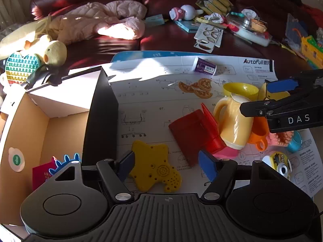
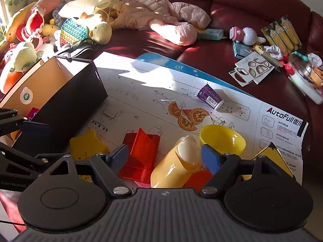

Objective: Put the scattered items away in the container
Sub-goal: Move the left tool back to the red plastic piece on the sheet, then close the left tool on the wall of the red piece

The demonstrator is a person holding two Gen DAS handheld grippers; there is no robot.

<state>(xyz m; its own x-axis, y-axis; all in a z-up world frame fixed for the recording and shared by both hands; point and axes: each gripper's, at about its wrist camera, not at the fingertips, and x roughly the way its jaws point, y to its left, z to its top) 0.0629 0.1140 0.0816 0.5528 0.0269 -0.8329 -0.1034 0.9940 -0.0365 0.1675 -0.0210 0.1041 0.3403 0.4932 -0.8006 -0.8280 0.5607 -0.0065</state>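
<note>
The open cardboard box stands at the left, with a red card and a blue toy inside; it also shows in the right wrist view. My left gripper is open, its pads on either side of a flat yellow star-shaped toy on the paper sheet. My right gripper is open above a yellow handled cup and a red plastic box. The right gripper also shows in the left wrist view over the yellow cup.
On the printed sheet lie a yellow bowl, a purple tube, pizza cutouts, an orange cup and a minion toy. Plush toys, clothes and clutter cover the dark red sofa behind.
</note>
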